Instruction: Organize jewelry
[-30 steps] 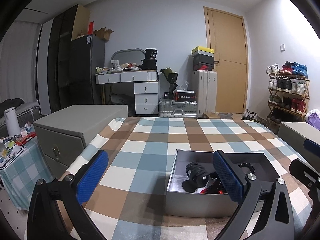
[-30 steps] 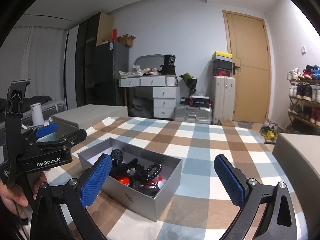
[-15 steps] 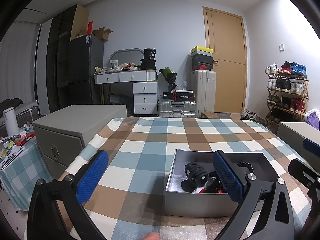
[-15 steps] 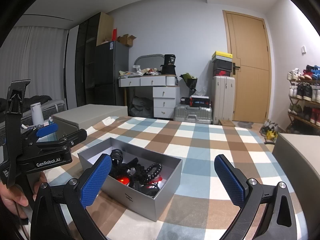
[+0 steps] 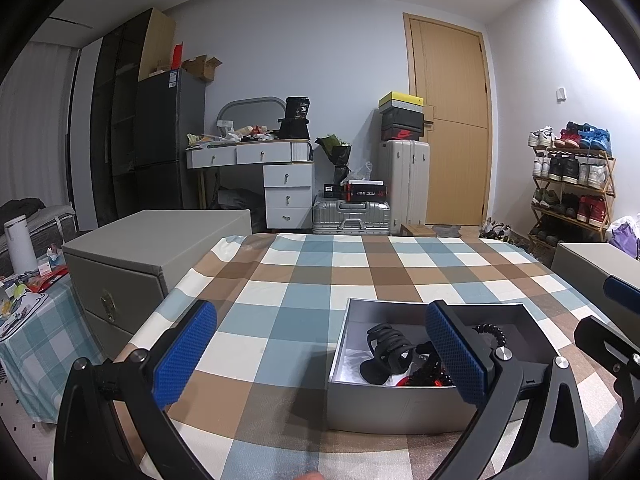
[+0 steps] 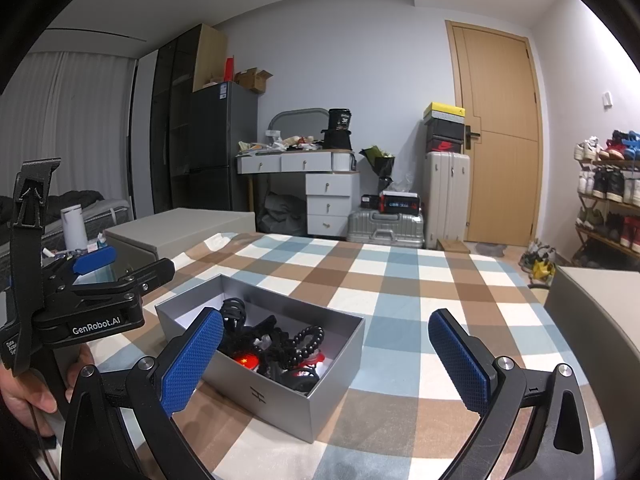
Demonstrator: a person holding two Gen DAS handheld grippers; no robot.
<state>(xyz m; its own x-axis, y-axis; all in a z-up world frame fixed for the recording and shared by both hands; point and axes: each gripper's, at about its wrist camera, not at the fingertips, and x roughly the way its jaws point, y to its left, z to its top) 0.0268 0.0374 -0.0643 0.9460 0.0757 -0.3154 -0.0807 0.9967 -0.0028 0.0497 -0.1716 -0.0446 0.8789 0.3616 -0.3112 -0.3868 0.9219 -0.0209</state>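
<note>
Open grey rectangular cardboard box [image 6: 280, 376] on checked tablecloth [image 6: 400, 280], at 7 o'clock in right view. Black claw clip [image 5: 386, 354], black bead bracelet [image 6: 306, 342] heaped inside. Left gripper [image 5: 320, 356], right gripper [image 6: 326, 360]: fingers spread, empty. Fits jewelry gathered or awaiting sorting.

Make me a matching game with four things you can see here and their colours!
Things:
1. gripper pads
2. jewelry box
3. bead bracelet
4. door

Colours:
A. black
B. light wood
C. blue
D. silver-grey

Pairs: 1-C, 2-D, 3-A, 4-B
</note>
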